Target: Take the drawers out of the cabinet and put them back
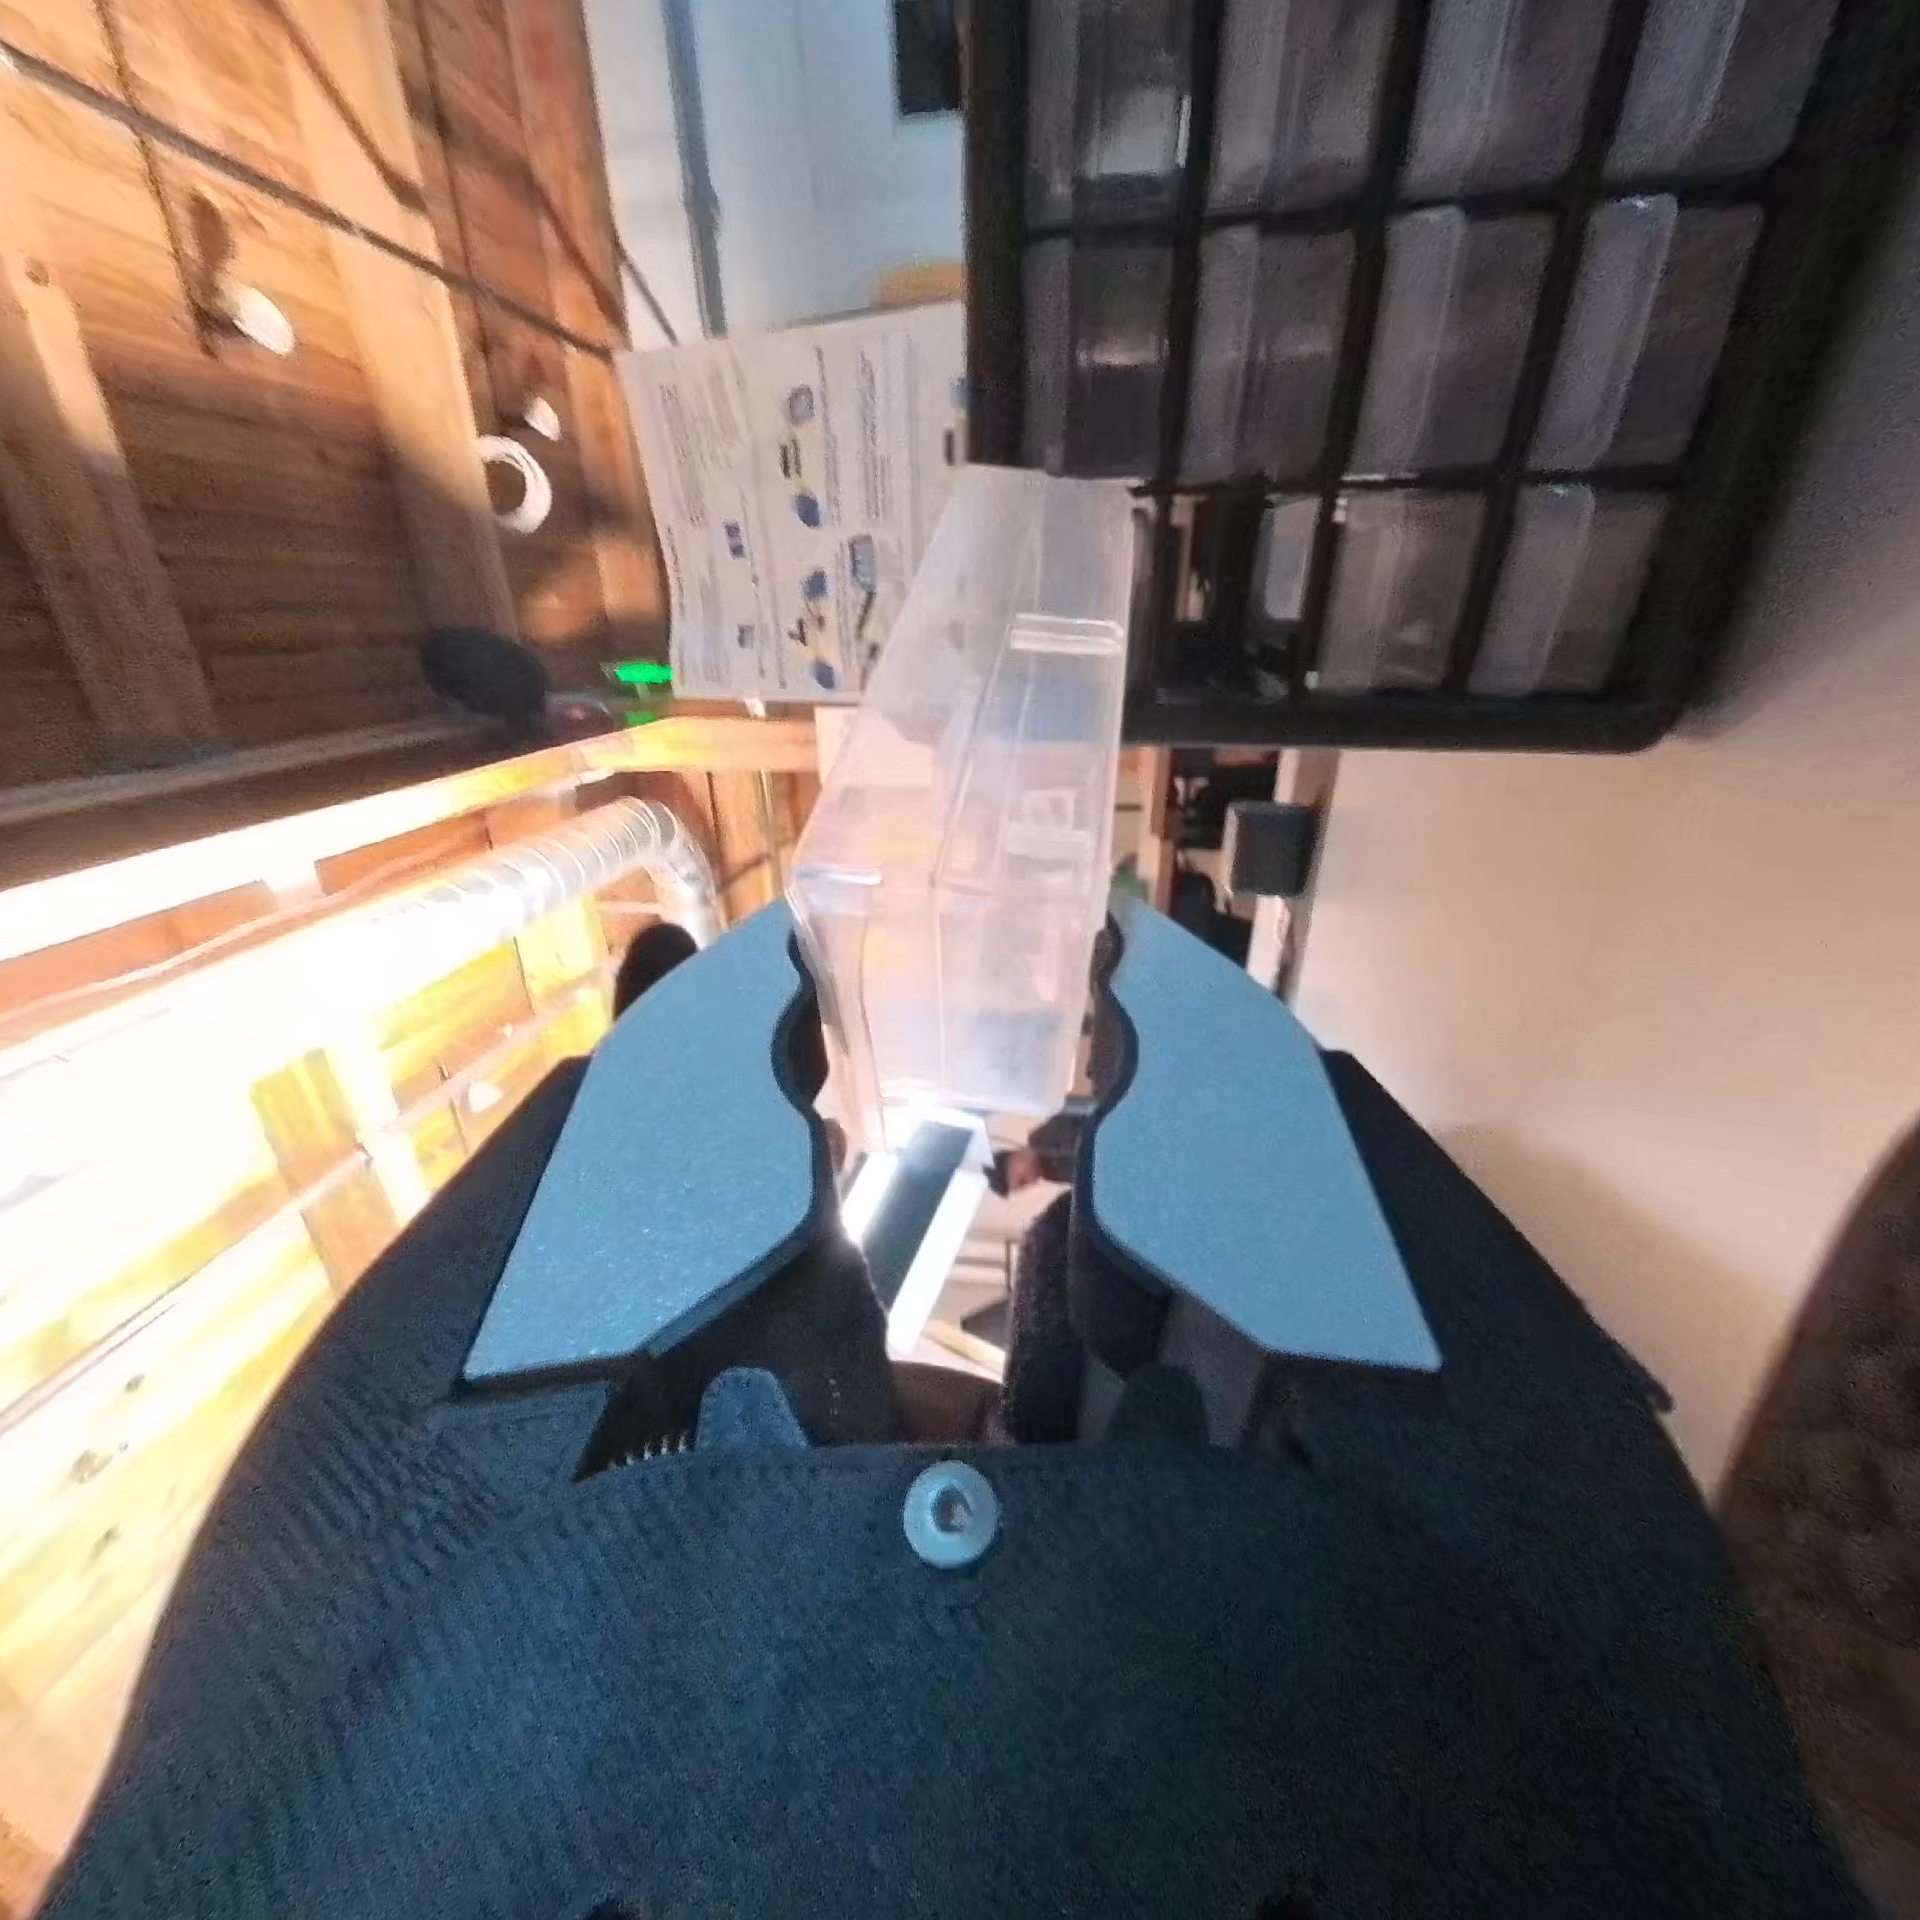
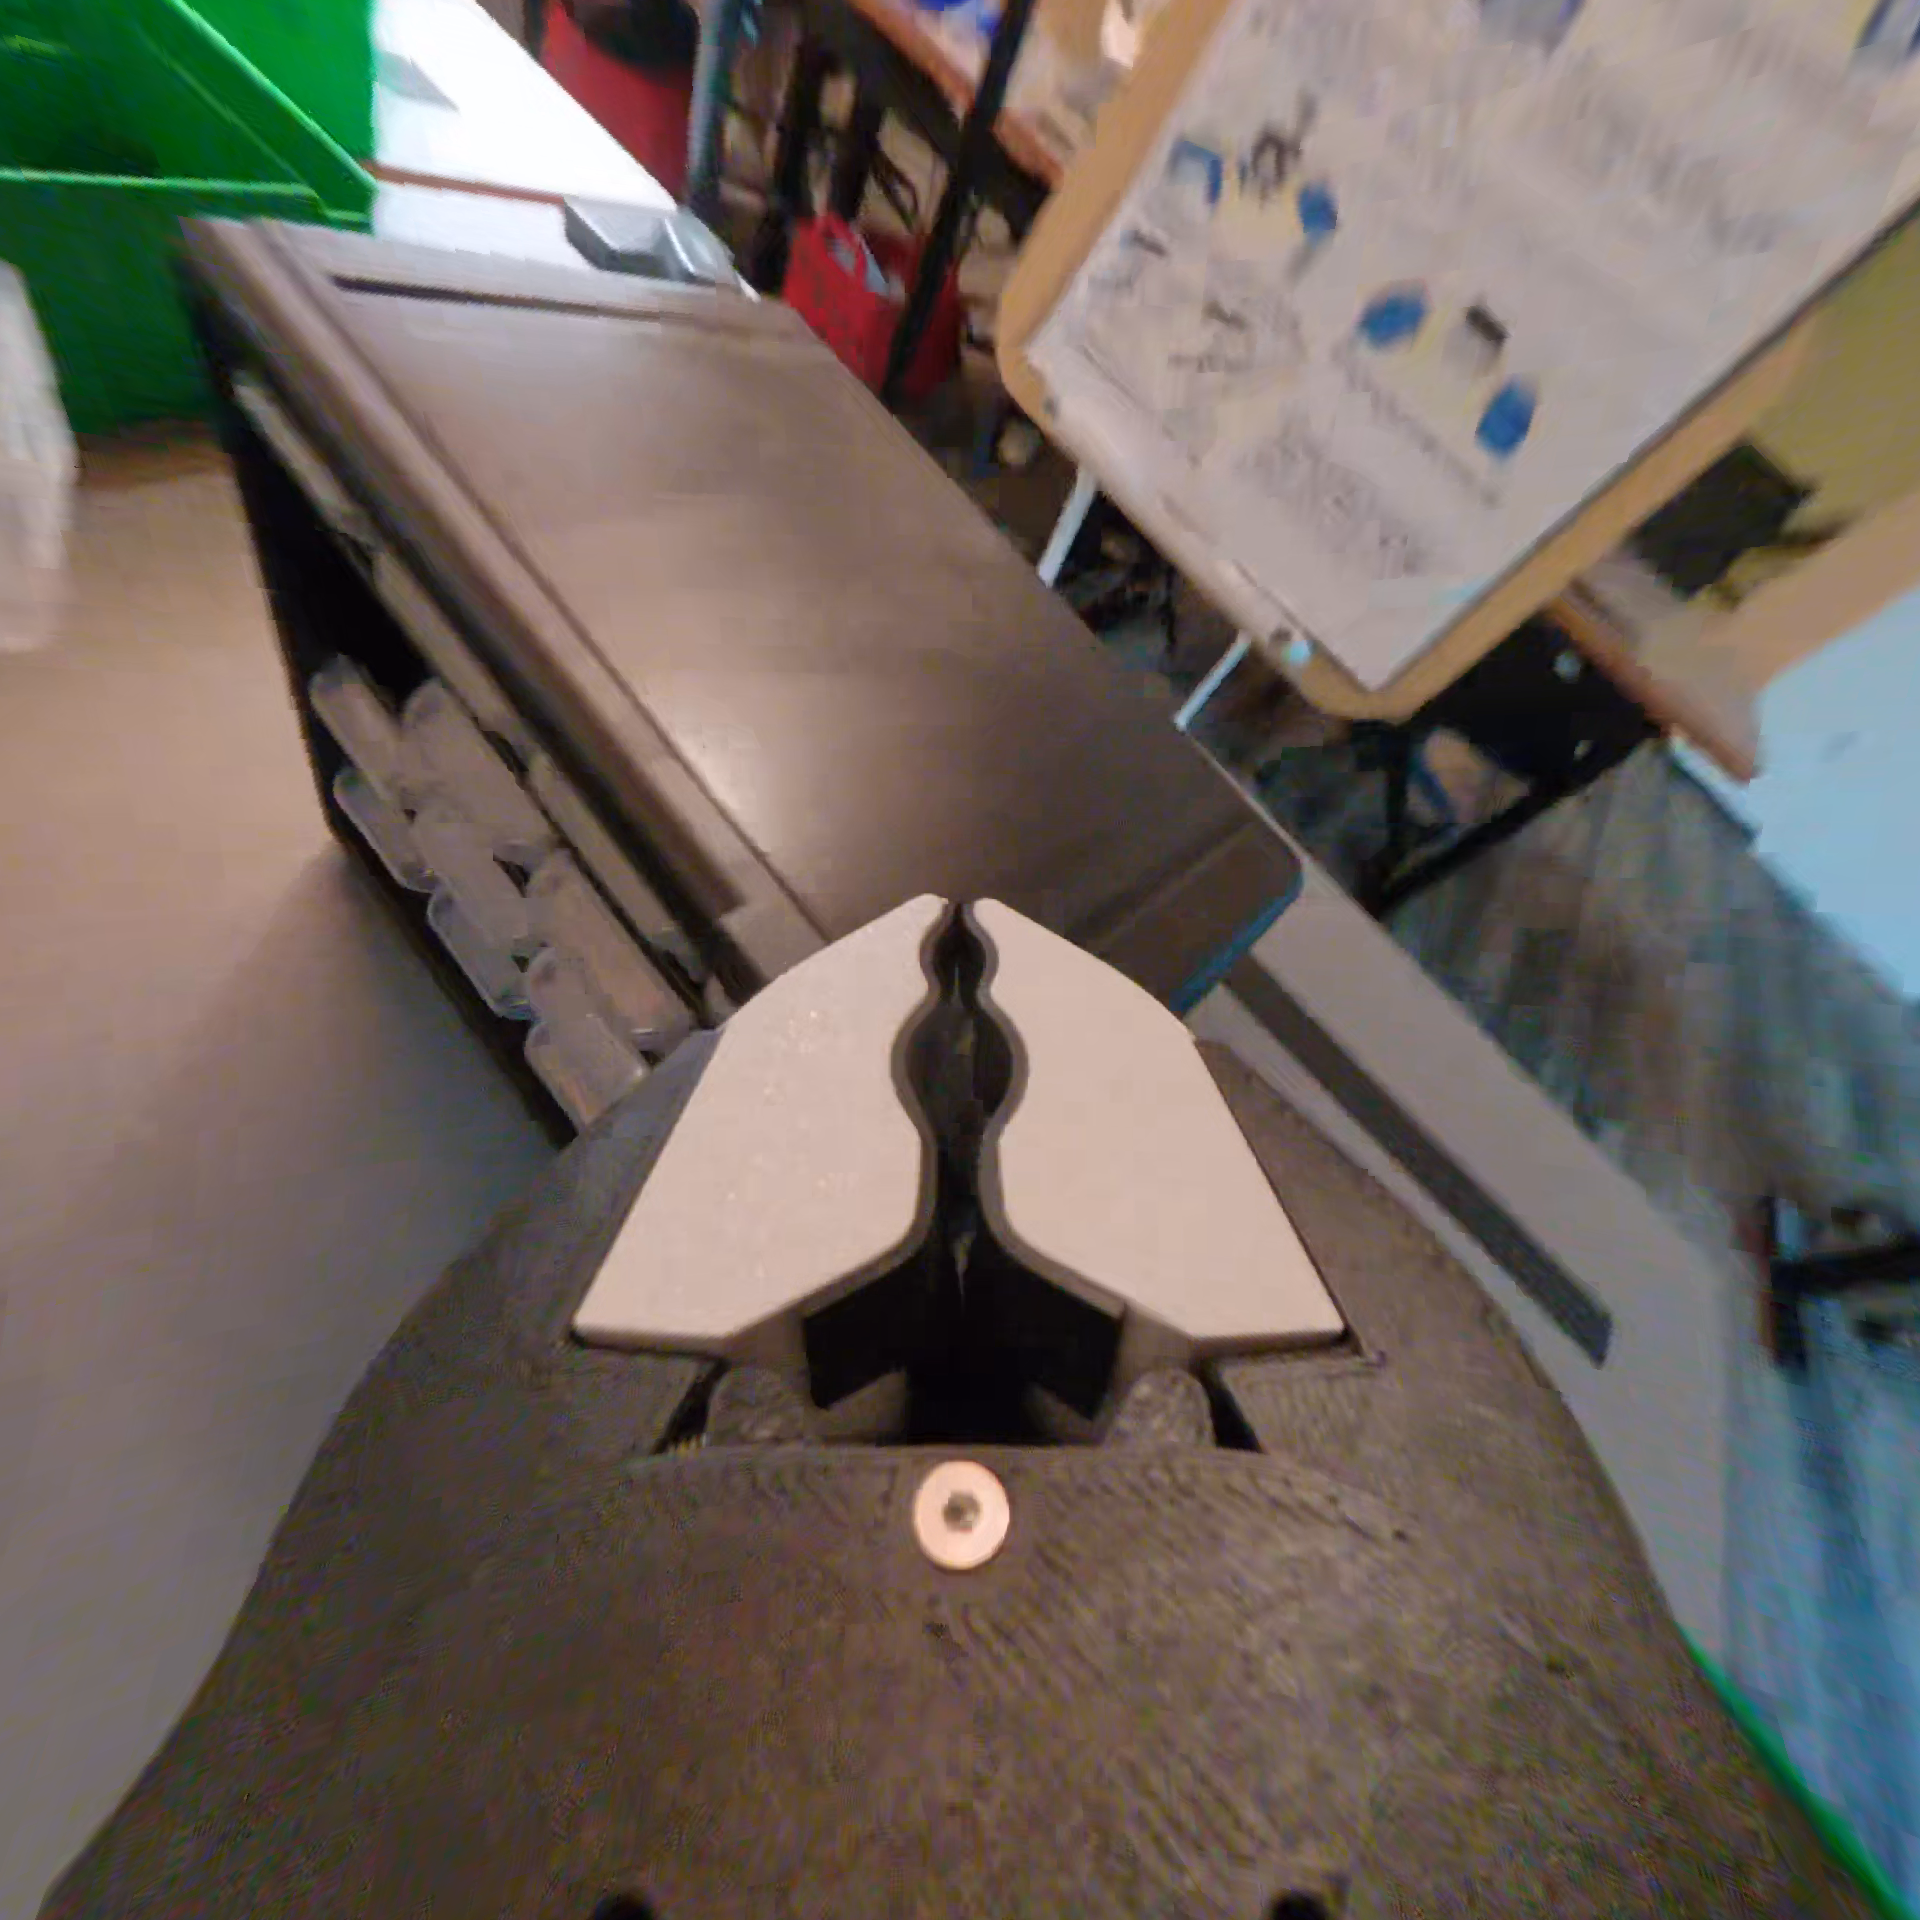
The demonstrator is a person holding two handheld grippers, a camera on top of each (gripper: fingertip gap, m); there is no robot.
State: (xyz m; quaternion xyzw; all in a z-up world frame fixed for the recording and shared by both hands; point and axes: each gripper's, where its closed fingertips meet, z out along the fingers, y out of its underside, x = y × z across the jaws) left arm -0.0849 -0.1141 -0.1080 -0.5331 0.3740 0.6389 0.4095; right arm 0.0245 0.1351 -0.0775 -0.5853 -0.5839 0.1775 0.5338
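In the left wrist view my left gripper [image 1: 951, 966] is shut on a clear plastic drawer [image 1: 977, 790], both pads pressed on its sides. The view is rolled sideways. The drawer's far end meets the front of the black cabinet [image 1: 1704, 717], at an open slot [image 1: 1195, 603] in its grid of frosted drawers [image 1: 1455, 343]. In the right wrist view my right gripper [image 2: 958, 914] is shut with nothing between its pads. It hangs just above the cabinet's dark top [image 2: 790, 582] near its corner. Clear drawer fronts [image 2: 468, 862] show along the cabinet's face at the left.
The cabinet stands on a pale tabletop [image 2: 156, 1039]. A green bin [image 2: 125, 156] stands behind it at the left. A board with printed sheets [image 2: 1455, 312] leans at the right, and also shows in the left wrist view [image 1: 790, 520]. Wooden beams and a silver duct [image 1: 582, 862] are behind.
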